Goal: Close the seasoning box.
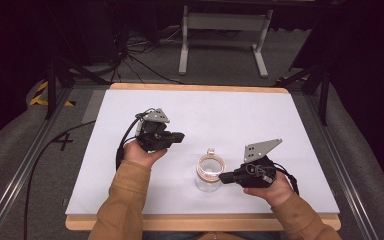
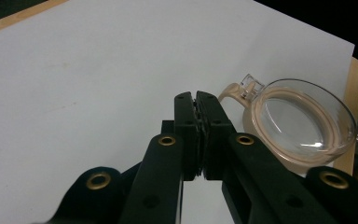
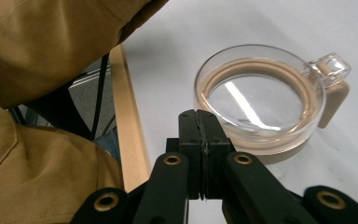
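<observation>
A jar (image 1: pixel 208 173) with its lid (image 1: pixel 209 166) on stands on the table (image 1: pixel 280 120), near the front edge. The left gripper (image 1: pixel 179 136) is left of it, the right gripper (image 1: pixel 223 177) just right.

Bright white table (image 1: pixel 130 150), dark surround; jaws up close perhaps slightly soft.

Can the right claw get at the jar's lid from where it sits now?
Probably yes. The right claw sits right beside the clear lidded jar with bare white tabletop between them, but its jaws are shut and would have to open first.
</observation>
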A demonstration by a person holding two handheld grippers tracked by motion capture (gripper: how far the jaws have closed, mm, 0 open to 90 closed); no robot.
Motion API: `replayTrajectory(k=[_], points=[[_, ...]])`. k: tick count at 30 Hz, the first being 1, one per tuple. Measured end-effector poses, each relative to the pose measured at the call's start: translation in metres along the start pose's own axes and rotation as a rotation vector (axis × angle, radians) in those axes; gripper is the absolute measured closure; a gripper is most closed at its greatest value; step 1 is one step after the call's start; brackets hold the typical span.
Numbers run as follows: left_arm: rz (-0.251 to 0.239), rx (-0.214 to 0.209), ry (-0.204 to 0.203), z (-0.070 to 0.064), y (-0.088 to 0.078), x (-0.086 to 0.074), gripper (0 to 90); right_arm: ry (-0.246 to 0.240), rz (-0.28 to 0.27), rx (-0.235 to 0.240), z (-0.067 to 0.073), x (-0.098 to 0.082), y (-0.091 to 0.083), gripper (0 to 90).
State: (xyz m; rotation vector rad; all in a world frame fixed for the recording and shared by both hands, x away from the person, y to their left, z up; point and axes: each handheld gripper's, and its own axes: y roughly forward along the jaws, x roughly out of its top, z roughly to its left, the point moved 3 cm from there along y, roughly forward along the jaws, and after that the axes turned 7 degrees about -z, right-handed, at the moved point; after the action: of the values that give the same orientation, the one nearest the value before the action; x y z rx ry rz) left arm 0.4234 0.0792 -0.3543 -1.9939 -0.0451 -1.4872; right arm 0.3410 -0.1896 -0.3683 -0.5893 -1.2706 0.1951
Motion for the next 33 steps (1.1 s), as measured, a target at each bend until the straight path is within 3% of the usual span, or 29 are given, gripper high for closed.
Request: replayTrajectory(k=[7, 8, 15, 20, 26, 28, 33], points=[[-0.007, 0.024, -0.011, 0.001, -0.008, -0.004, 84.4, -0.009, -0.067, -0.053, -0.008, 0.007, -0.013, 87.4], [-0.013, 0.040, -0.024, 0.002, -0.012, -0.006, 83.5, -0.006, -0.095, -0.088, -0.015, 0.010, -0.021, 81.2], [-0.013, 0.076, -0.028, 0.007, -0.019, -0.012, 79.7, 0.013, -0.151, -0.151, -0.031, 0.013, -0.039, 75.2], [-0.029, 0.093, -0.040, 0.011, -0.021, -0.015, 78.1, 0.017, -0.150, -0.251, -0.048, 0.008, -0.053, 71.0], [-0.015, 0.118, -0.042, 0.020, -0.020, -0.022, 76.4, 0.034, -0.131, -0.370, -0.070, -0.004, -0.070, 68.7], [-0.011, 0.118, -0.059, 0.023, -0.019, -0.025, 75.7, 0.054, -0.128, -0.408, -0.081, -0.011, -0.076, 68.0], [-0.028, 0.118, -0.097, 0.032, -0.017, -0.032, 75.6, 0.090, -0.111, -0.451, -0.098, -0.023, -0.080, 67.5]])
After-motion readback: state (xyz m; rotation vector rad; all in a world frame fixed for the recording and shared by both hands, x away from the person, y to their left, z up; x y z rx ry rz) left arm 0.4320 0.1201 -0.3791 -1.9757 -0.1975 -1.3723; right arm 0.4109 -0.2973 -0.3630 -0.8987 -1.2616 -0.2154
